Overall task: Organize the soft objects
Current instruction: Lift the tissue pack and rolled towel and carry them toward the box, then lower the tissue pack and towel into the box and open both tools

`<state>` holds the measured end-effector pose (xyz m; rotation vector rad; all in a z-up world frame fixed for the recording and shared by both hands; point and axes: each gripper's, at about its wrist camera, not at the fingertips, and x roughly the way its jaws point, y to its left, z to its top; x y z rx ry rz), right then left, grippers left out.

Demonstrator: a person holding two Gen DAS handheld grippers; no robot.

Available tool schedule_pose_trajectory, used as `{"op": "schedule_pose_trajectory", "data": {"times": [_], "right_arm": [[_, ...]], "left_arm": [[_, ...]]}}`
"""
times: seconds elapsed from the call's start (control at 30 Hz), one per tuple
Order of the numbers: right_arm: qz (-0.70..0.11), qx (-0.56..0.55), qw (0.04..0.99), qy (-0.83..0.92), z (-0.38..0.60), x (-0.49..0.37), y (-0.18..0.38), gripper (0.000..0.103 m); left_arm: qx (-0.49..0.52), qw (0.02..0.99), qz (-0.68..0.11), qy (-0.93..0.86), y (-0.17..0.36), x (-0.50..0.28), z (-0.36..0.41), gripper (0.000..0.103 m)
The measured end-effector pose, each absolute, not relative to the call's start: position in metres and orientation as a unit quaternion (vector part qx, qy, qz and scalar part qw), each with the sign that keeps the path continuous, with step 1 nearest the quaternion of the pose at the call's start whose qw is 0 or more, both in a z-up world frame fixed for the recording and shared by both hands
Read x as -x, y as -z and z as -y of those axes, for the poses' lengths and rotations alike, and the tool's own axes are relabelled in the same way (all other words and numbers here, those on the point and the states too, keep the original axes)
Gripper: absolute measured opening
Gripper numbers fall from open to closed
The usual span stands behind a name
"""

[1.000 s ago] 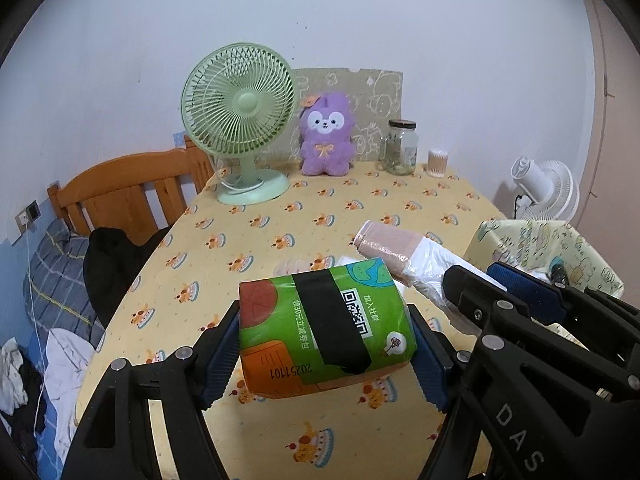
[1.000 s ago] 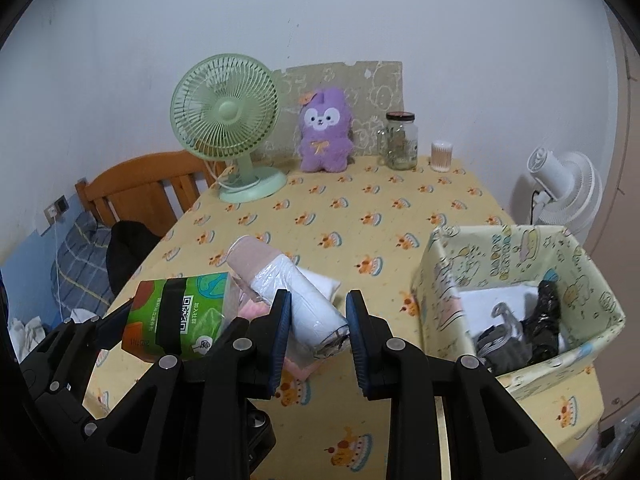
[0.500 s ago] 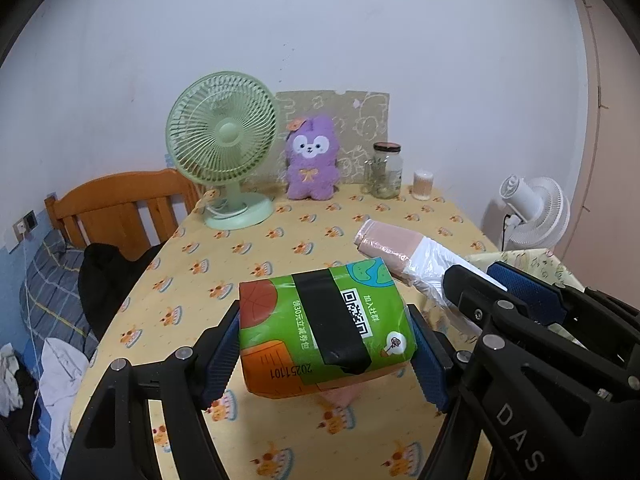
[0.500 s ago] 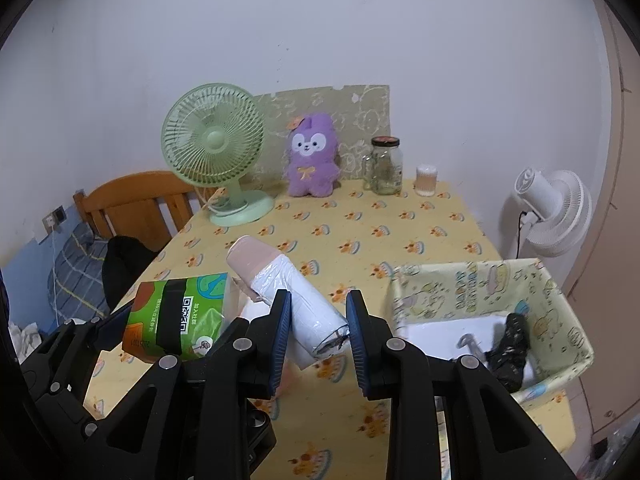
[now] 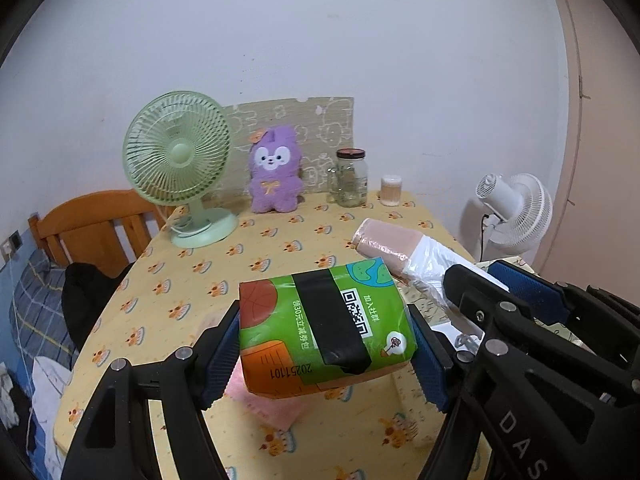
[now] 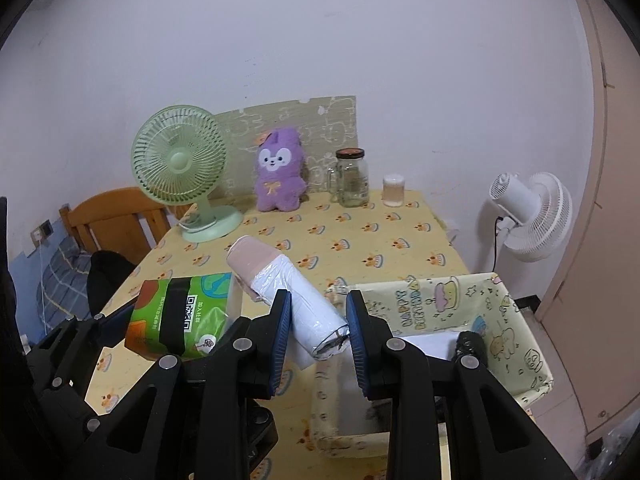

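My left gripper (image 5: 326, 354) is shut on a green and orange tissue pack (image 5: 324, 330) with a black band, held above the table; the pack also shows in the right wrist view (image 6: 180, 322). My right gripper (image 6: 318, 334) is shut on a roll of white and pink plastic bags (image 6: 288, 296), held up at the left rim of the patterned fabric bin (image 6: 516, 320). The roll also shows in the left wrist view (image 5: 404, 250). A pink cloth (image 5: 268, 404) lies on the table under the pack. A purple plush (image 5: 275, 172) sits at the back.
The table (image 5: 280, 248) has a yellow printed cloth. A green desk fan (image 5: 180, 172), a glass jar (image 5: 351, 178) and a small container (image 5: 391, 191) stand at the back. A white fan (image 6: 528, 212) stands right of the table. A wooden chair (image 5: 96, 224) is left. The bin holds white and black items (image 6: 468, 344).
Both grippers have risen and pulled back with their loads. The right gripper with the roll now stands over the bin's left rim. The pink cloth now shows beneath the pack.
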<state>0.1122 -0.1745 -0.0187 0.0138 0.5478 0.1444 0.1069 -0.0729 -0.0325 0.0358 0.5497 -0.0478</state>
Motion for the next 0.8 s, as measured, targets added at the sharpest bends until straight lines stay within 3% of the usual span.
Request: {"op": "schedule_pose_trajectory", "data": {"times": [0.8], "right_arm": [[-0.276, -0.034, 0.961, -0.002, 0.254, -0.129, 0.030, 0.031]], "left_arm": [[-0.044, 0.952, -0.280, 0.119, 0.044, -0.136, 0.149, 0.078]]}}
